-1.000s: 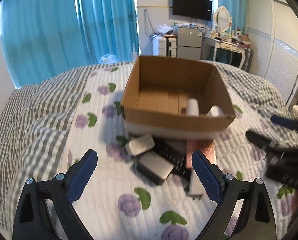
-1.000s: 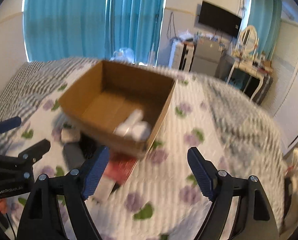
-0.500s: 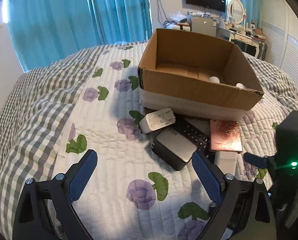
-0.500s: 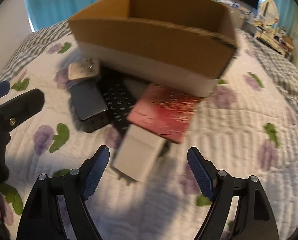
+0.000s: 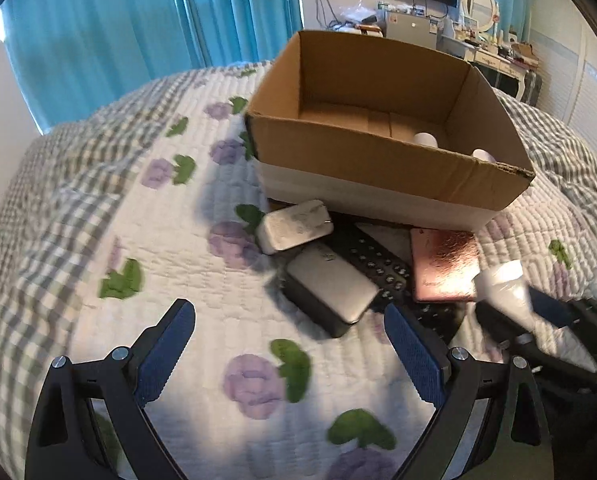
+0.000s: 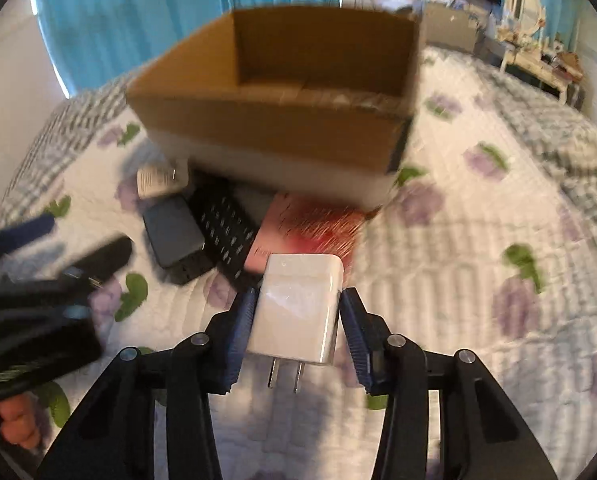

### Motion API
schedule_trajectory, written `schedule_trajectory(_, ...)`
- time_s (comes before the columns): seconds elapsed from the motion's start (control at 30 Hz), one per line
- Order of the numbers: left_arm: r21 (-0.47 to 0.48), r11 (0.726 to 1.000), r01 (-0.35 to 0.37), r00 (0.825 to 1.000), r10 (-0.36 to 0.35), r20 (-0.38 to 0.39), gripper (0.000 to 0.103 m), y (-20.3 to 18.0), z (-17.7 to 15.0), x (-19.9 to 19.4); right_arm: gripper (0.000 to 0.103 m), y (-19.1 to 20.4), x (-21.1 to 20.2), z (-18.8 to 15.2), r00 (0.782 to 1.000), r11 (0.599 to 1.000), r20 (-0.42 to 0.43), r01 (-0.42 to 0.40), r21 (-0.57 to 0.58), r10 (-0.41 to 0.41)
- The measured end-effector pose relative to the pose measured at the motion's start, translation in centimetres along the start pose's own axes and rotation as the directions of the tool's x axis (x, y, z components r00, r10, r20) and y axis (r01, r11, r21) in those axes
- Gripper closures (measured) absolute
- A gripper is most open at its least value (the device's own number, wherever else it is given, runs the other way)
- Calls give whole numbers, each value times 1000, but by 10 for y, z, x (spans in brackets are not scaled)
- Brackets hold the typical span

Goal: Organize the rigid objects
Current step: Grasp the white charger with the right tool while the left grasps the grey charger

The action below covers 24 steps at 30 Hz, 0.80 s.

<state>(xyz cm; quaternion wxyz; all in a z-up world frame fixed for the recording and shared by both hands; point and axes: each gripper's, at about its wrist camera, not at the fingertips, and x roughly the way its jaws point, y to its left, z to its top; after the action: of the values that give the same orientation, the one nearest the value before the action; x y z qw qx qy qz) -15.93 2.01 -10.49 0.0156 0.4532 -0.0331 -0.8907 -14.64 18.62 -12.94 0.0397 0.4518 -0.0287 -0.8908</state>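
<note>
1 floral quilted bed (image 5: 226, 292), teal curtains (image 5: 110, 36)

Floral quilted bed (image 5: 226, 304) — cardboard box (image 5: 382, 168), white charger (image 5: 294, 226), grey power bank (image 5: 330, 290).

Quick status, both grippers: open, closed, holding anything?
Left gripper: open, holding nothing, above the quilt.
Right gripper: closed on the white charger, prongs toward the camera.

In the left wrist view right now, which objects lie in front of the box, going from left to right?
Small white plug adapter → grey rectangular power brick → black remote control with buttons → shiny pink flat case → white charger block held in the right tool.
</note>
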Motion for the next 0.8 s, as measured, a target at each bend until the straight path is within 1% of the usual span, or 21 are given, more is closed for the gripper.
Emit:
schedule_trajectory(0.03,0,1000,3,1000,-3,0,6,-4,2,4,59,-4,-7,4,1000,1000,25,15,-4,-15)
schedule_trajectory(0.17,4,1000,-11,1000,11,-2,6,-15,7,23,60,-20,-14,20,995,996,63,84,-15,-83)
schedule_trajectory(0.3,5,1000,-20,999,20,-36,6,-21,9,47,60,-37,-8,21,995,996,54,78,33,-79)
schedule_trajectory(0.47,13,997,-74,994,75,-79,5,-20,4,70,60,-40,7,18,996,996,18,82,23,-82)
schedule_trajectory(0.57,-33,998,-60,993,56,-102,5,-9,2,66,60,-40,9,16,997,997,14,77,12,-77)
schedule_trajectory(0.67,-53,996,-77,991,70,-114,5,-2,-1,62,61,-39,8,15,996,996,17,89,3,-89)
schedule_trajectory(0.73,-62,994,-90,990,83,-116,7,-2,-2,59,61,-38,9,15,996,996,14,92,1,-92)
schedule_trajectory(0.8,-67,992,-104,990,97,-103,11,-2,-3,55,61,-38,11,15,996,996,8,91,0,-91)
